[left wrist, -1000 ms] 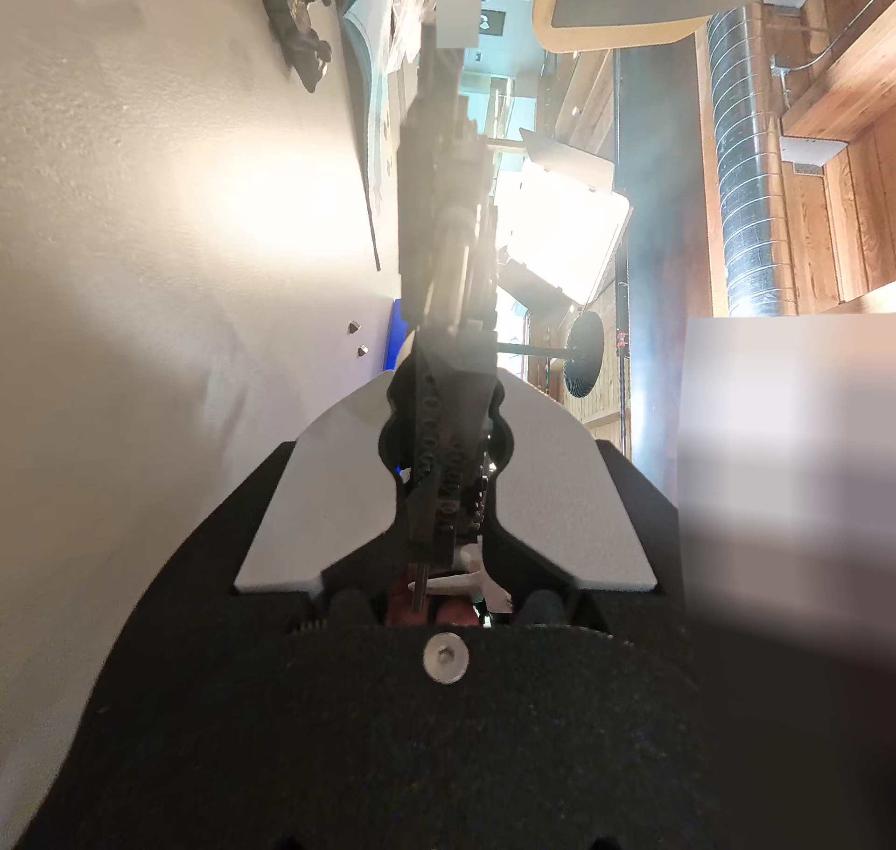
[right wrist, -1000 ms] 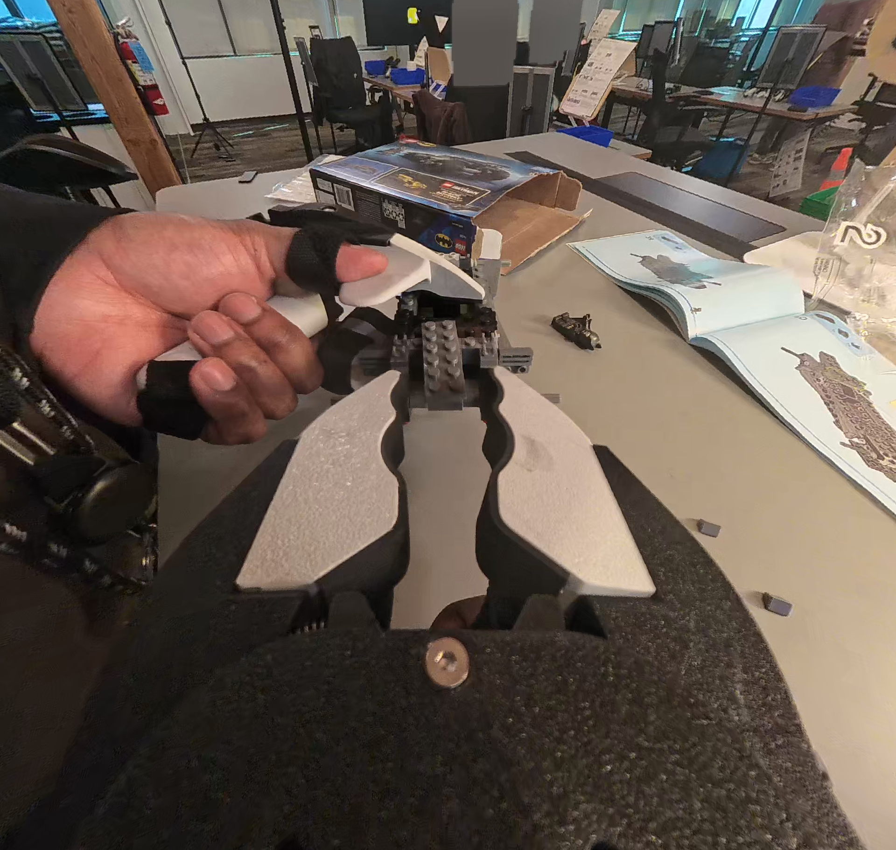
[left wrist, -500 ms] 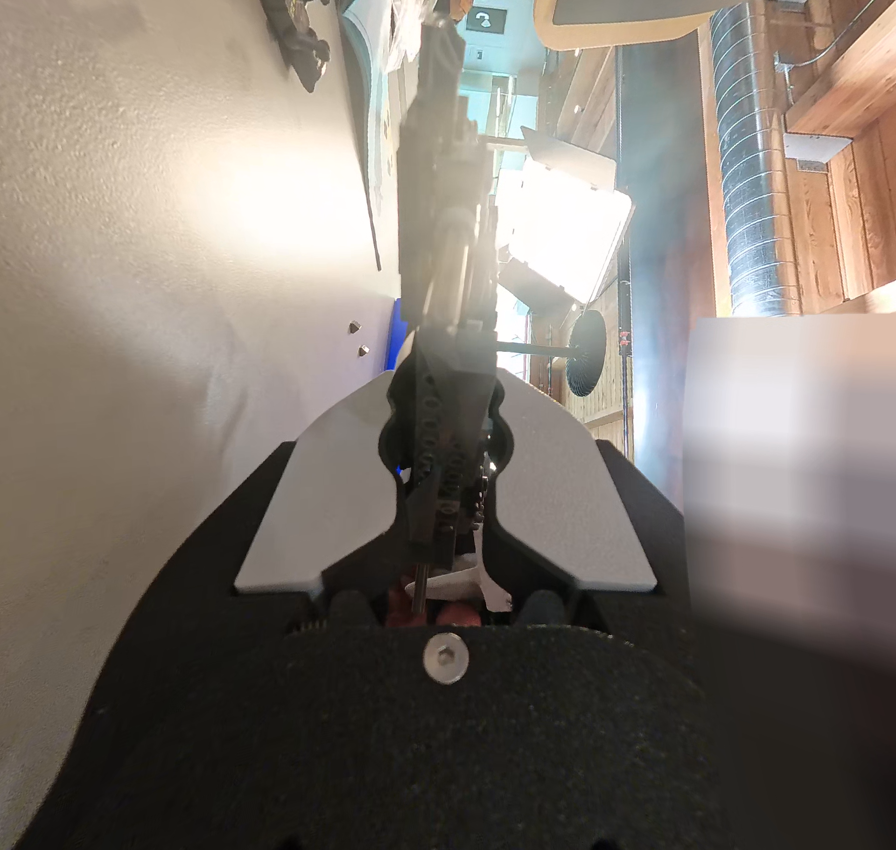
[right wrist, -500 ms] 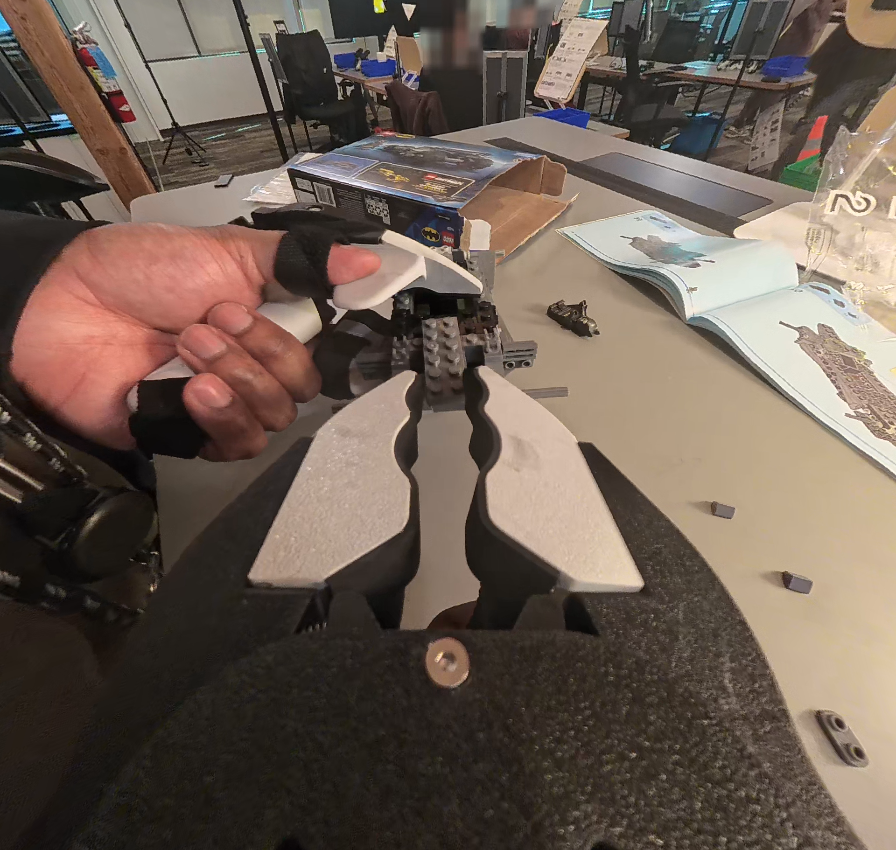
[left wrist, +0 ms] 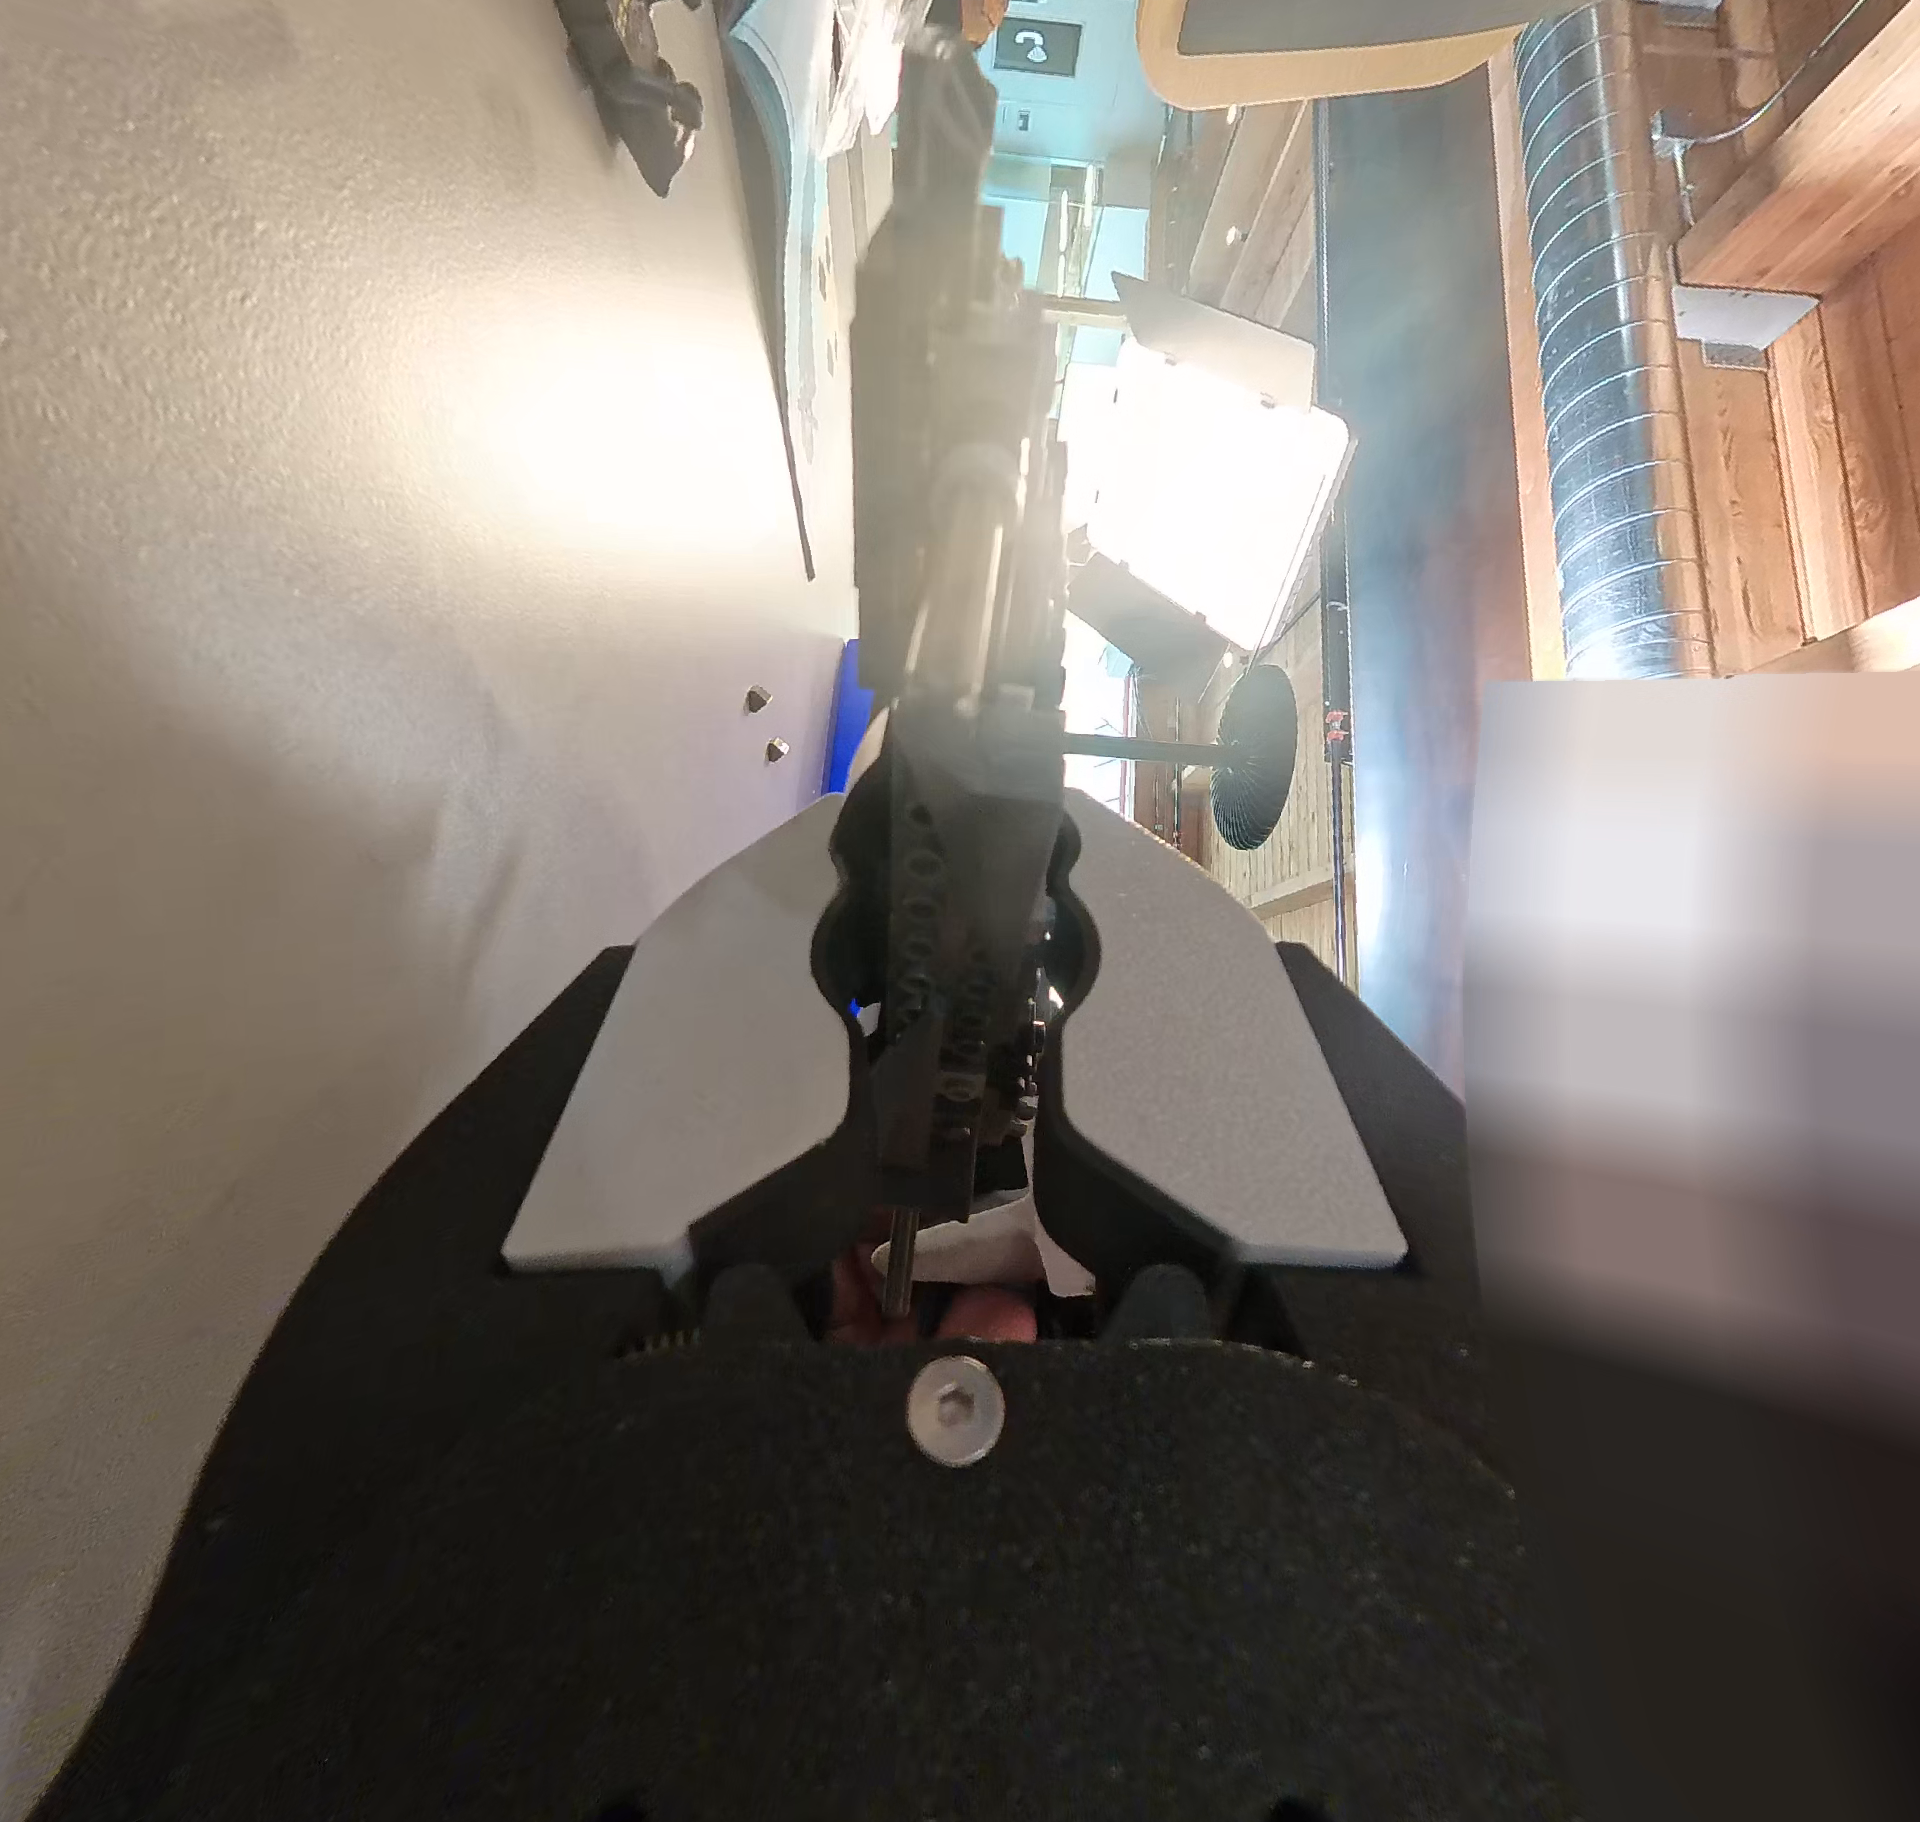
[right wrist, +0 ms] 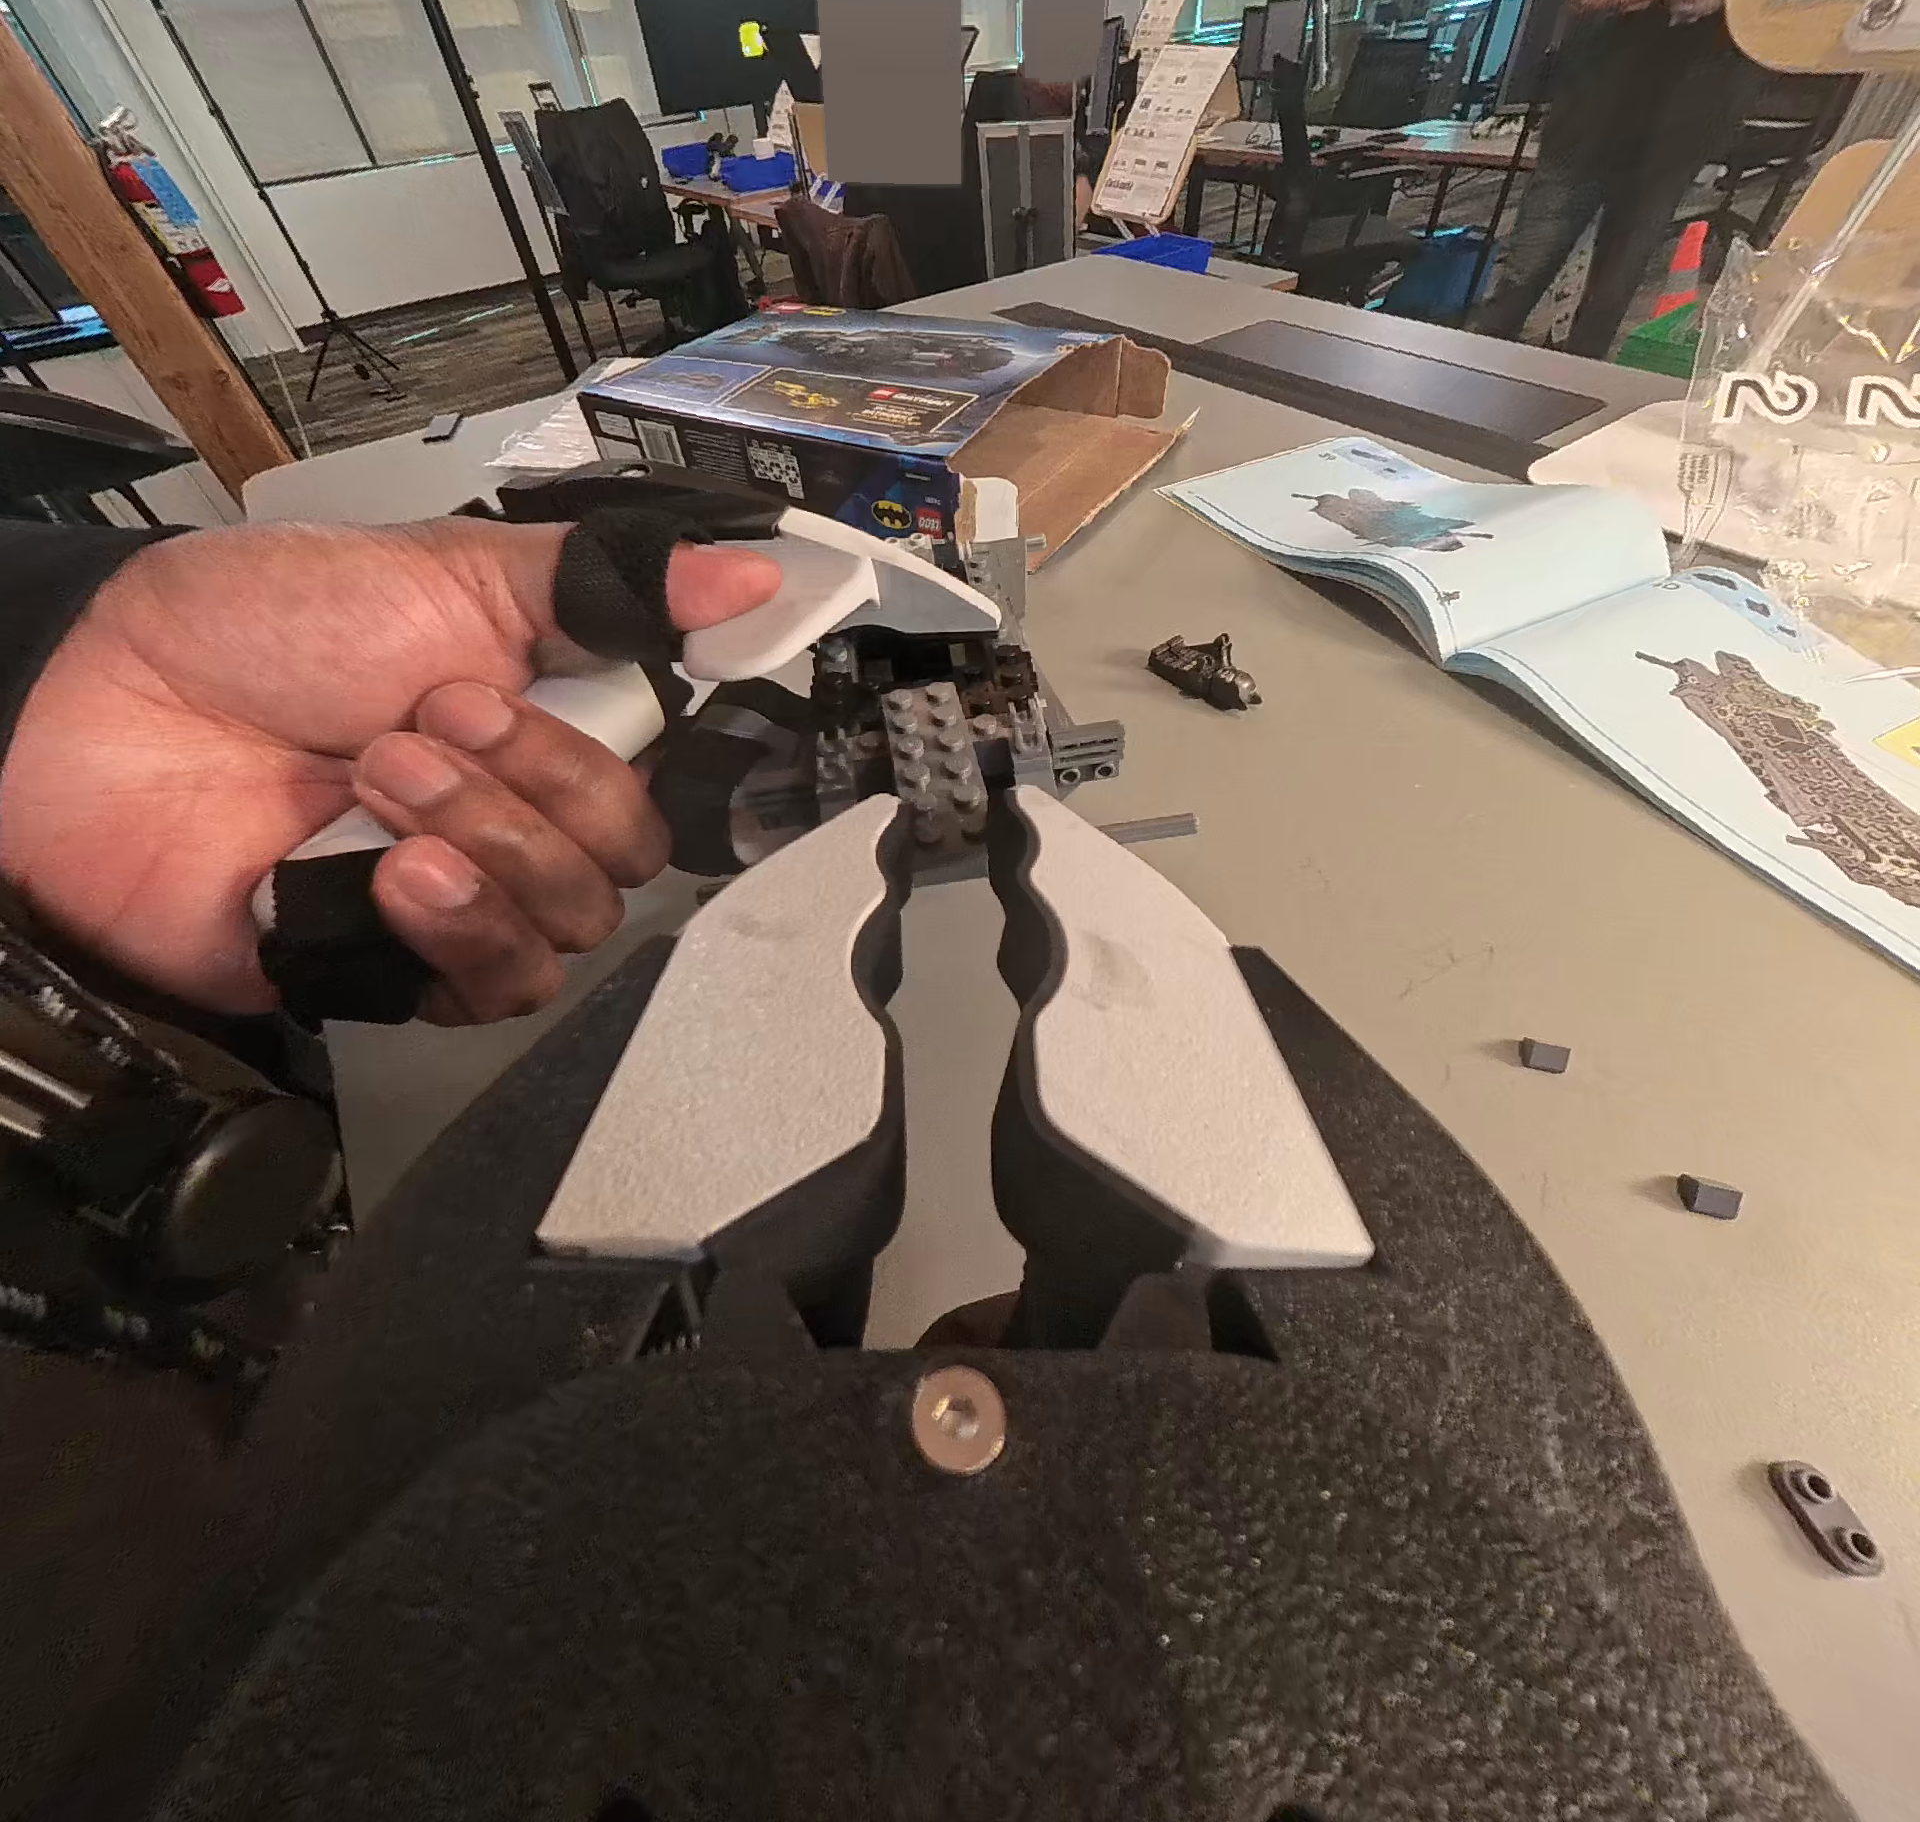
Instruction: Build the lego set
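Observation:
My left gripper is turned on its side and shut on a dark grey and black brick model, which sticks out forward between its pads. In the right wrist view a hand holds that gripper, and its white finger lies over the model. My right gripper is at the model's near end. Its two pads press on the sides of a grey studded plate on top of the model, above the grey table.
An opened blue toy box lies behind the model. An open instruction booklet and a clear plastic bag are at the right. A small dark sub-assembly, small grey pieces and a black two-hole plate lie loose. Some 7 cm of space lies between my two pairs of fingers.
My right gripper's jaws have narrowed from either side onto the grey studded plate and now press on it. The left gripper has kept its hold on the model and barely moved.

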Available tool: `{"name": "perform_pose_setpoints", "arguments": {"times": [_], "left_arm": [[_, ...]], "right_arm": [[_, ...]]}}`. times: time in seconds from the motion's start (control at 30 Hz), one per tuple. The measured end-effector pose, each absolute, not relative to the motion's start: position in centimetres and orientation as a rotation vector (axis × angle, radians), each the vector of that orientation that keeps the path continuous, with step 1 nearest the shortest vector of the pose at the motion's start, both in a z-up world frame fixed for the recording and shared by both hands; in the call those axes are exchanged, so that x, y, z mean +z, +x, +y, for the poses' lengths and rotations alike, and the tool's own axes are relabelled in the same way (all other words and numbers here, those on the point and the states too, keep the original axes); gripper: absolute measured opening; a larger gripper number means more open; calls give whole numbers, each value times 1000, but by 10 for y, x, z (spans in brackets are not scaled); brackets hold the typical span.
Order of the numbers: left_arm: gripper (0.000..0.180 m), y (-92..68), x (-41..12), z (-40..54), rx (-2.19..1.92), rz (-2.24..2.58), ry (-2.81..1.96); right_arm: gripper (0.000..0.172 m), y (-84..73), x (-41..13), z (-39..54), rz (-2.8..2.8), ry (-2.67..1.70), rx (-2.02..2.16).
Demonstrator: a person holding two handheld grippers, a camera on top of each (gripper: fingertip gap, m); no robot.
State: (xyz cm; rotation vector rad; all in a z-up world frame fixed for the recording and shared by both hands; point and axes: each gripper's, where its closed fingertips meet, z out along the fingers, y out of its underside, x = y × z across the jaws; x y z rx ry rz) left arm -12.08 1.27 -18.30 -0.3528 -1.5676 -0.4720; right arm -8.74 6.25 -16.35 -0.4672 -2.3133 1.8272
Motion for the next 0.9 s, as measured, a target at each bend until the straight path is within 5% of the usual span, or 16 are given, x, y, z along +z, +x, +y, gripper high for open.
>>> {"name": "perform_pose_setpoints", "arguments": {"times": [0.9], "left_arm": [[31,-120,-182,11,-473,-1566,-350]], "right_arm": [[28,-88,-162,67,-2301,-538,1841]]}}
